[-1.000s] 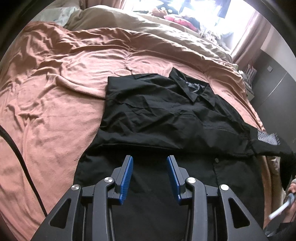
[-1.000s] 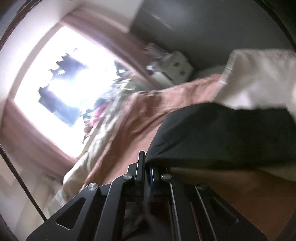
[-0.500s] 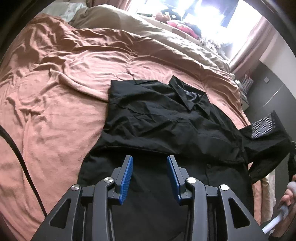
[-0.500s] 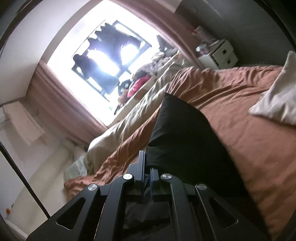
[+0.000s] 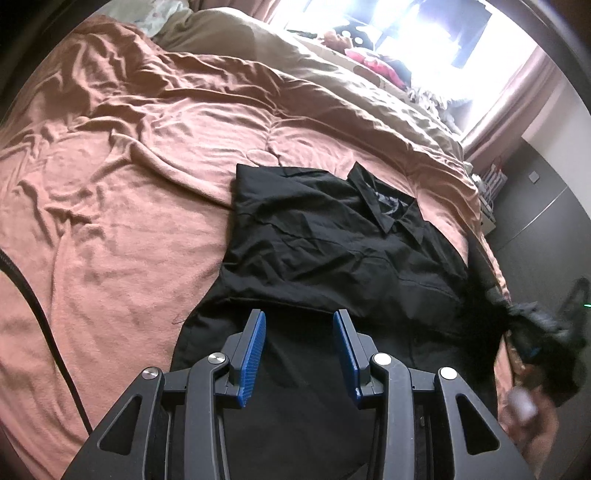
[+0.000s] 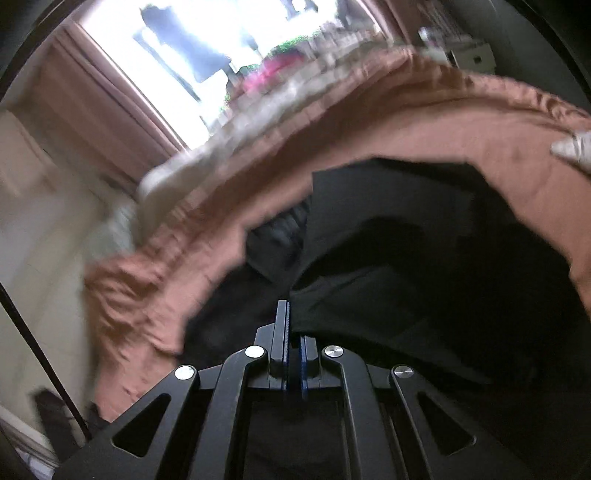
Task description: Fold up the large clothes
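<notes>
Left gripper (image 5: 299,332): your jaws gape empty over the black shirt (image 5: 332,240).
Right gripper (image 6: 290,325): clamped on shirt fabric; the collar (image 5: 384,206) shows only in your left view.

Wrinkled salmon-pink bedspread (image 5: 155,155) covers the bed, a beige duvet (image 5: 325,74) bunched along its far side. Bright overexposed window (image 5: 436,29) behind it, dusty-pink curtain (image 5: 517,92) at its right. Dark grey wardrobe wall (image 5: 535,206) on the right; cream wall (image 6: 40,206) left in the right wrist view.
</notes>
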`<action>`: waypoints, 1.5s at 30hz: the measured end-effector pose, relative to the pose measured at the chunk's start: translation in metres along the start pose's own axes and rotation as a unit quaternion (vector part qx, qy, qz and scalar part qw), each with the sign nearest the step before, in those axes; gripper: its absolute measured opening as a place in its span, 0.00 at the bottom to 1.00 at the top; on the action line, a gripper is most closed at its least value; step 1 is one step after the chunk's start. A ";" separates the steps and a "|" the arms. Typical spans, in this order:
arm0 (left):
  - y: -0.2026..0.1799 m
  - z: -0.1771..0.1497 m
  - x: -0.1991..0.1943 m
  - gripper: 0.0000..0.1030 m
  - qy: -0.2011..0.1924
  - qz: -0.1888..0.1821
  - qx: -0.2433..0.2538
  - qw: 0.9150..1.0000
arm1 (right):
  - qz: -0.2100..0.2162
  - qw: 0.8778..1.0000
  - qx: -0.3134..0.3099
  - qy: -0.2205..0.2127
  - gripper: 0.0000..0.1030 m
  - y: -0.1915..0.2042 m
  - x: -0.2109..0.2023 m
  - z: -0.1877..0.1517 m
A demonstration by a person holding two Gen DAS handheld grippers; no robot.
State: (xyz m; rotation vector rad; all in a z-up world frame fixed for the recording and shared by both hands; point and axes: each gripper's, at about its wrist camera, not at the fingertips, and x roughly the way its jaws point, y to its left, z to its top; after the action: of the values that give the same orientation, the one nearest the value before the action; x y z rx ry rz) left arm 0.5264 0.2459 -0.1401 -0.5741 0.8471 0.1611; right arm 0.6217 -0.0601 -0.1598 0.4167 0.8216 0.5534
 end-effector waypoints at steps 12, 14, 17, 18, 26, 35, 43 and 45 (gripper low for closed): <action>-0.006 -0.004 -0.001 0.39 -0.001 0.002 0.011 1.000 | 0.017 0.987 0.147 0.061 0.90 -0.053 -0.029 0.011; -0.011 -0.006 0.000 0.39 -0.001 0.004 0.016 1.000 | -0.009 0.980 0.191 0.050 0.90 -0.076 -0.048 -0.002; -0.016 -0.009 0.001 0.39 -0.001 0.006 0.023 1.000 | -0.031 0.966 0.254 0.024 0.90 -0.111 -0.072 -0.007; -0.018 -0.010 0.002 0.39 0.000 0.006 0.026 1.000 | -0.036 0.961 0.275 0.013 0.89 -0.125 -0.079 -0.007; -0.018 -0.008 0.004 0.39 -0.002 0.012 0.027 1.000 | -0.037 0.942 0.330 -0.040 0.11 -0.167 -0.092 -0.015; 0.005 0.002 -0.011 0.39 -0.022 0.015 -0.005 1.000 | 0.023 0.981 0.141 -0.128 0.06 -0.067 -0.105 0.020; 0.025 0.009 -0.022 0.39 -0.034 0.011 -0.029 0.999 | 0.091 0.989 0.035 -0.107 0.06 0.001 -0.081 0.016; 0.032 0.010 -0.024 0.39 -0.037 0.010 -0.039 0.998 | 0.107 0.990 0.008 -0.096 0.06 0.016 -0.069 0.012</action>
State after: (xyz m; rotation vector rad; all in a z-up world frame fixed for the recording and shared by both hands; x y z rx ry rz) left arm 0.5060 0.2798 -0.1303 -0.6294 0.7780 0.2339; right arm 0.5879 -0.0913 -0.1040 0.5686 0.6005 0.6945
